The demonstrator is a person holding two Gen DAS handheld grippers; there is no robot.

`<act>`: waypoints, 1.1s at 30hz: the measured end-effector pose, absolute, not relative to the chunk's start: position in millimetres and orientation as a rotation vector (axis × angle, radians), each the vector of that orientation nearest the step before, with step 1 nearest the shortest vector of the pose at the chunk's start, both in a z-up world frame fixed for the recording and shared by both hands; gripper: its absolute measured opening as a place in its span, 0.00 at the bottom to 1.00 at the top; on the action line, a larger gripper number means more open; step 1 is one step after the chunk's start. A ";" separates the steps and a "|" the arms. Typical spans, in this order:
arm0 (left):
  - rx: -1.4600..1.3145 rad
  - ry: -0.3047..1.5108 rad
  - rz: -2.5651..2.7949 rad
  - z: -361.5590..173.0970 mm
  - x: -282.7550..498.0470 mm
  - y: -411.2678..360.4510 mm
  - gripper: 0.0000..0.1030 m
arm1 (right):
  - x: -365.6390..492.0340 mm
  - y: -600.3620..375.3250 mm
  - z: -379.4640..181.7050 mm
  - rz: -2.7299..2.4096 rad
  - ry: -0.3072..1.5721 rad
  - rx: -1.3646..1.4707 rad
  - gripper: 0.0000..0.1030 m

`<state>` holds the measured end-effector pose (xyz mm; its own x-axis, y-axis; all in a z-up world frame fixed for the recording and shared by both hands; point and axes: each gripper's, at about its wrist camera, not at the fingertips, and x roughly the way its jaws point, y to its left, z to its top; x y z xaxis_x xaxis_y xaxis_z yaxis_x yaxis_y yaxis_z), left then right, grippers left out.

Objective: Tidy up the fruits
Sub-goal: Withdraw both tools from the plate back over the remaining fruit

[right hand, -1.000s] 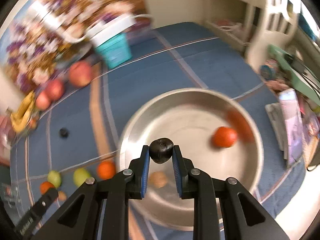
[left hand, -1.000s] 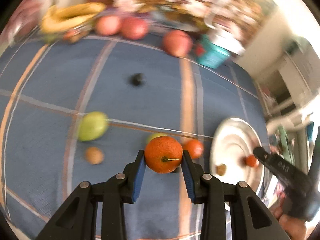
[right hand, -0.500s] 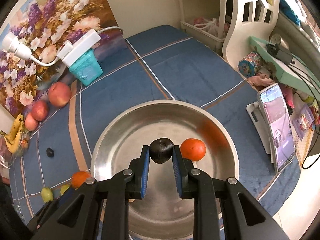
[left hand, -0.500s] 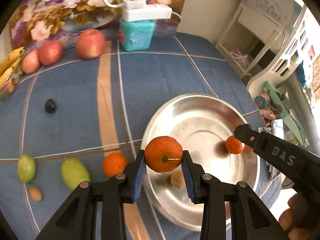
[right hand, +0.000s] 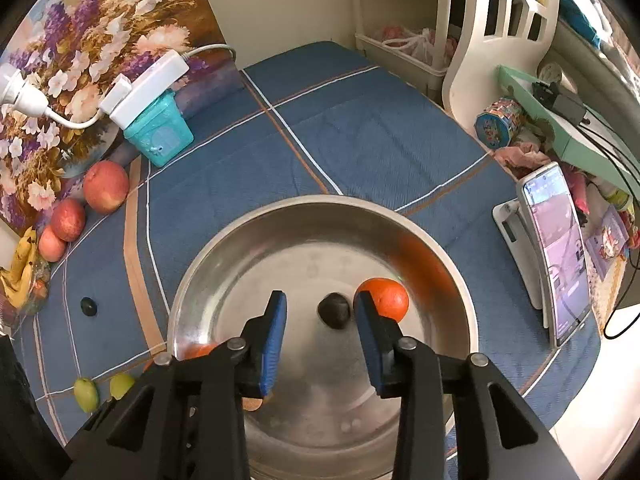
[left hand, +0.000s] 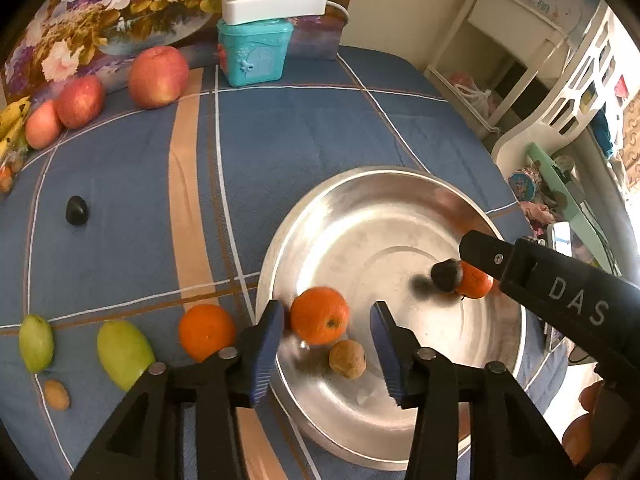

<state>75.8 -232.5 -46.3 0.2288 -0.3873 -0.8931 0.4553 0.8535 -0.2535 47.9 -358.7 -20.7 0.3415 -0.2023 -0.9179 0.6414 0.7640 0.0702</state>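
Observation:
A steel bowl [left hand: 360, 200] [right hand: 280, 232] stands on the blue cloth. My left gripper [left hand: 326, 344] is open over the bowl's near-left rim; an orange [left hand: 319, 315] lies free between its fingers beside a small brown fruit [left hand: 347, 358]. My right gripper [right hand: 320, 332] is open above the bowl; a dark plum [right hand: 334, 310] [left hand: 445, 275] lies below it, next to a small orange [right hand: 384, 298] [left hand: 474, 282]. On the cloth lie another orange [left hand: 206, 331], two green fruits [left hand: 124, 353] [left hand: 36, 343], a small brown fruit [left hand: 56, 395] and a second dark plum [left hand: 76, 209].
Three red apples [left hand: 158, 76] [left hand: 79, 101] [left hand: 41, 128] and bananas [left hand: 12, 124] lie at the back left by a flowered board. A teal box [left hand: 254, 52] bears a white power strip [left hand: 274, 6]. A phone on a stand [right hand: 556, 248] is at the right edge.
Both grippers have opened. The left one has let the orange drop into the bowl; the right one has let the dark plum drop beside the small orange.

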 end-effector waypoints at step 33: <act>-0.113 1.126 0.007 -17.6 122.3 -48.7 1.00 | 71.0 -274.3 -24.0 -0.434 1.100 0.217 0.91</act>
